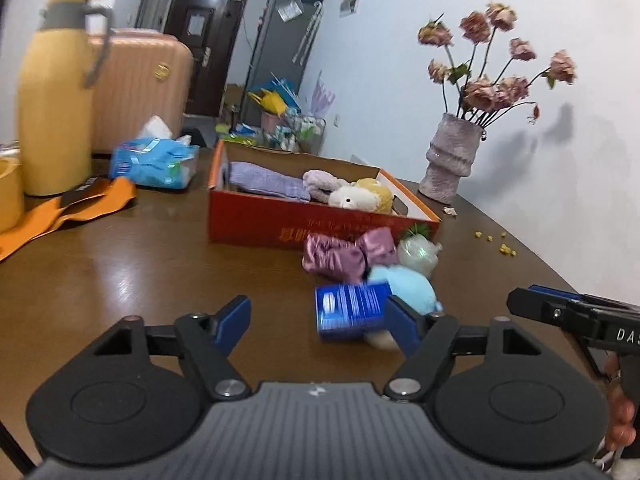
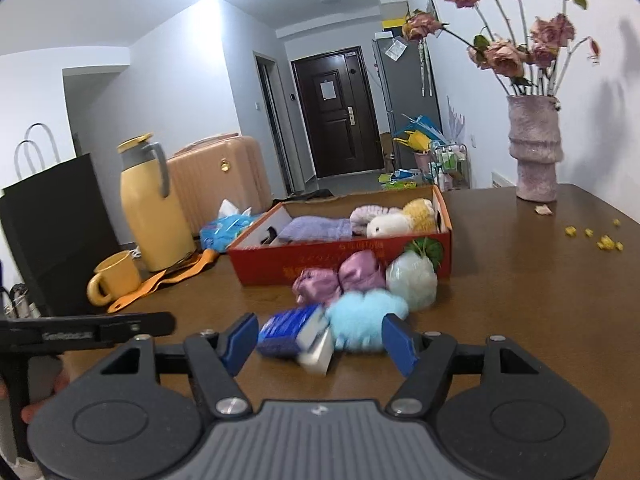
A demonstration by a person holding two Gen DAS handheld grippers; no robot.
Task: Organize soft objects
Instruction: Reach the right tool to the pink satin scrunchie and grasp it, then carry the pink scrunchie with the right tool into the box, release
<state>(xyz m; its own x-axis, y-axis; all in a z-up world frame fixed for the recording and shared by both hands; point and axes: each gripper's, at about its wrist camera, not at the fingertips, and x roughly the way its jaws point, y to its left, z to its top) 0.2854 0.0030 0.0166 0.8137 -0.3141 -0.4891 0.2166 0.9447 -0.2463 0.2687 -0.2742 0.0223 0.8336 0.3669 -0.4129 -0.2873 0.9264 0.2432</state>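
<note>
A red cardboard box on the brown table holds a purple cloth, a lilac plush and a white and yellow plush. In front of it lie a purple satin scrunchie, a white mesh pouf with green leaves, a light blue plush and a blue tissue pack. My left gripper is open, low over the table just short of the pack. My right gripper is open, its jaws either side of the pack and blue plush.
A yellow thermos, a blue tissue packet, an orange strap and a yellow mug stand at the left. A vase of dried roses stands at the far right, with yellow crumbs nearby.
</note>
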